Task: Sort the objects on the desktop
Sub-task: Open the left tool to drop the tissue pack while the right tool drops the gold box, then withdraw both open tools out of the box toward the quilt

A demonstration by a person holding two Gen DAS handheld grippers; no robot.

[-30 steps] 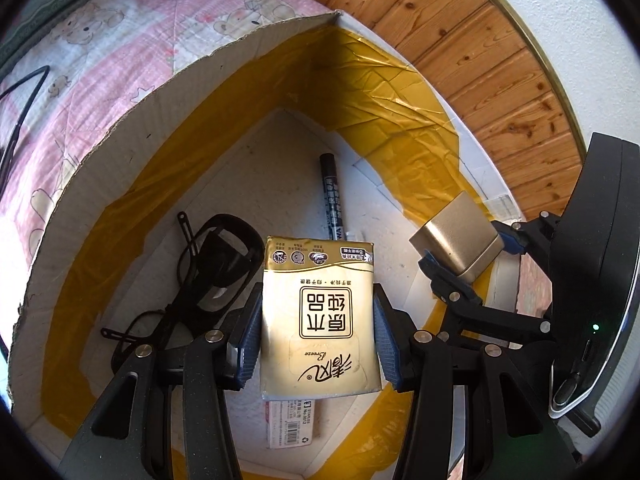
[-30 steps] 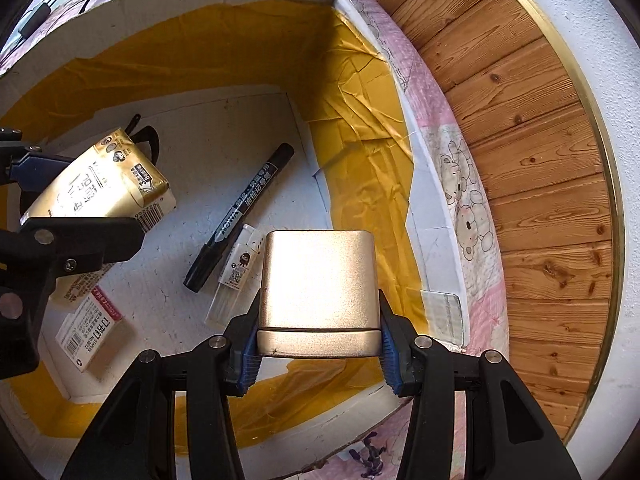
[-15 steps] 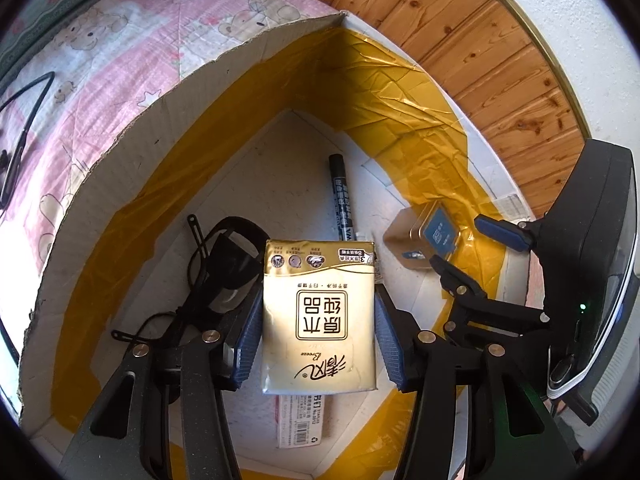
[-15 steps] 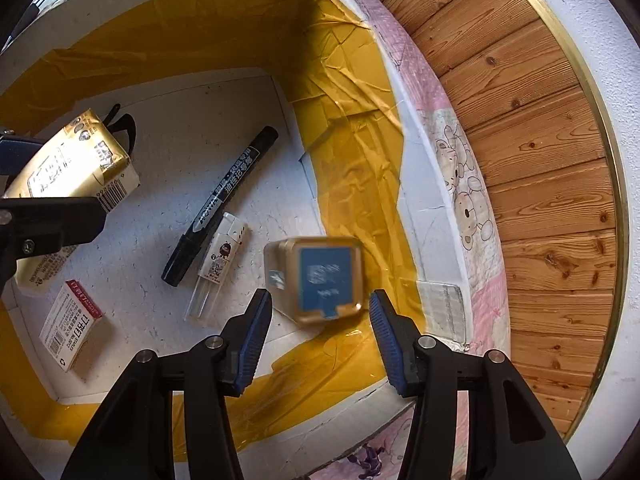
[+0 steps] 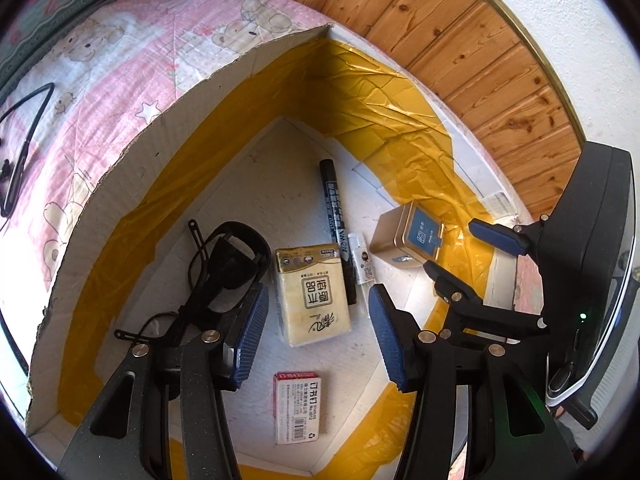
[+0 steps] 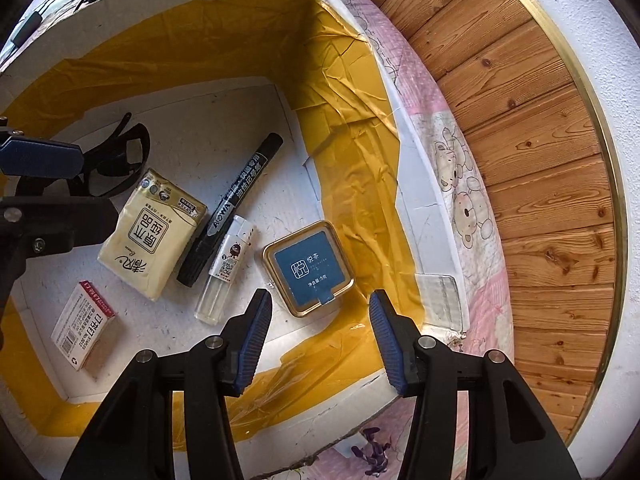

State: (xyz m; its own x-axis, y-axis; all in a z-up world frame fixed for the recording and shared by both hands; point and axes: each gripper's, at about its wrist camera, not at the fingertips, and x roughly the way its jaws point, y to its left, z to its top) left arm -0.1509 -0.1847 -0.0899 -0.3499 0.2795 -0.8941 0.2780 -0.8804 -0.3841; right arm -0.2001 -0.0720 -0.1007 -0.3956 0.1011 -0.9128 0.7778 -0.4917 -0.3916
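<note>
A yellow tissue pack (image 5: 314, 294) lies flat on the floor of the cardboard box (image 5: 132, 148), also seen in the right wrist view (image 6: 152, 234). My left gripper (image 5: 316, 338) is open and empty just above it. A gold tin with a blue label (image 6: 309, 268) lies on the box floor by the right wall; it also shows in the left wrist view (image 5: 408, 238). My right gripper (image 6: 320, 338) is open and empty above the tin. A black marker (image 6: 232, 208), a small clear bottle (image 6: 224, 270) and a staple box (image 6: 84, 326) lie between them.
A black cable bundle (image 5: 224, 264) lies at the box's left. The box has white walls lined with yellow tape (image 6: 352, 128) and sits on a pink bear-print sheet (image 5: 100, 76). A wooden panel wall (image 6: 520, 140) stands to the right.
Both grippers opened. The right one dropped the gold tin, which now lies label-up in the box. The left one let go of the tissue pack, which now lies on the box floor.
</note>
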